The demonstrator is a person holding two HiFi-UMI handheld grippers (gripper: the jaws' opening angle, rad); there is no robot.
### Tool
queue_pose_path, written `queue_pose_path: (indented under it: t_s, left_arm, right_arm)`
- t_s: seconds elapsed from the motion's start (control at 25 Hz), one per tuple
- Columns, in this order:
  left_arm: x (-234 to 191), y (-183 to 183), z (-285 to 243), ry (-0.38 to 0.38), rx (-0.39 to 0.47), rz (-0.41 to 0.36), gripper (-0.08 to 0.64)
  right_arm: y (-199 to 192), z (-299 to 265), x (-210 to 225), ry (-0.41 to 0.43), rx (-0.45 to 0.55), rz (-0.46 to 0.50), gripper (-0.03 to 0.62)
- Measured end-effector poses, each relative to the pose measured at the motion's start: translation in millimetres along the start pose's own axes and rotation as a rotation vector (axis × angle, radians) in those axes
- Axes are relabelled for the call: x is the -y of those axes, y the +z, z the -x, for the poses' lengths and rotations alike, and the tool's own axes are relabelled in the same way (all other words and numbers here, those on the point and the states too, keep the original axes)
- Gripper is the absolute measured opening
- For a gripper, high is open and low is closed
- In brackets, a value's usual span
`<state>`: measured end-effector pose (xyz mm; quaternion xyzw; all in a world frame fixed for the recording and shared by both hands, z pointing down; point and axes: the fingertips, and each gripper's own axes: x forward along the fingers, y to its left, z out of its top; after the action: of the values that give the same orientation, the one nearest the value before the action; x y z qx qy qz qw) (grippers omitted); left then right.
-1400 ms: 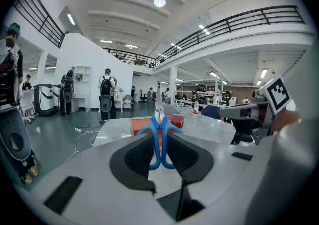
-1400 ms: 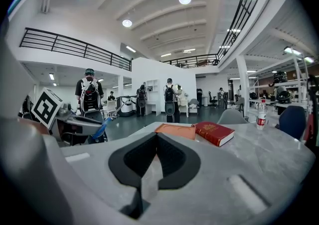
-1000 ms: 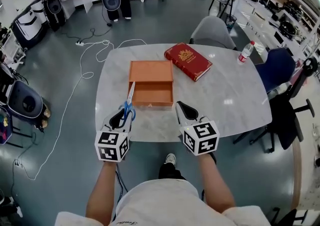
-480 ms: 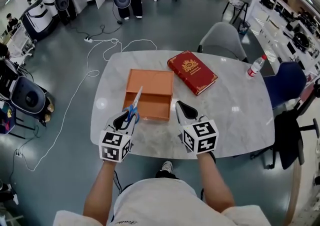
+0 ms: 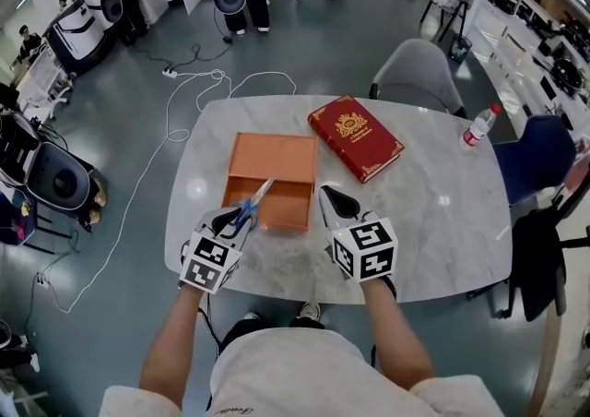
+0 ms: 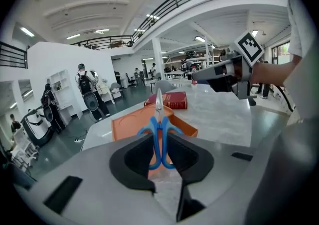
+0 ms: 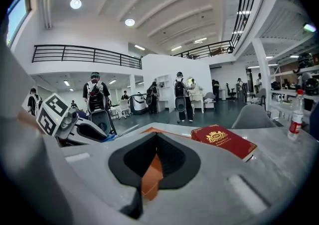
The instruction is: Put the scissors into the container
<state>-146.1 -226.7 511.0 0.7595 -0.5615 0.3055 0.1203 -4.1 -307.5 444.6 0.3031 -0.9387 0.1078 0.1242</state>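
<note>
Left gripper [image 5: 236, 219] pinches the scissors [image 5: 252, 207] by the handles, blades over the container [image 5: 277, 152] near wall at frame centre-left; lowering and release outstanding; right gripper [image 5: 334, 201] pressed together, empty

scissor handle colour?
Blue; the scissors show best in the left gripper view.

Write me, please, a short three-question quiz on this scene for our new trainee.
1. True or false: the scissors already lie flat inside the orange container.
2. Which one holds the scissors? A) left gripper B) right gripper C) neither
3. Fill in: on the table beside the container lies a red ____.
Key: 1 false, their blue handles sit between the left gripper's fingers; 2 A; 3 book.
</note>
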Motion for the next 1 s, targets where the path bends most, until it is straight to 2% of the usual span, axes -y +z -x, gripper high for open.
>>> queue_pose_path:
  t_s: [0.32, 0.68, 1.0]
  left_arm:
    - [-6, -4, -15, -0.078, -0.078, -0.163, 0.081]
    - [-16, -14, -41, -0.228, -0.147, -0.354, 0.081]
    - [-22, -25, -61, -0.333, -0.184, -0.468, 0.081]
  right_arm:
    - [1, -10, 5, -0.023, -0.002, -0.004, 0.005]
    - [1, -26, 6, -0.110, -0.009, -0.029, 0.005]
    - [-3, -32, 5, -0.197, -0.027, -0.053, 0.005]
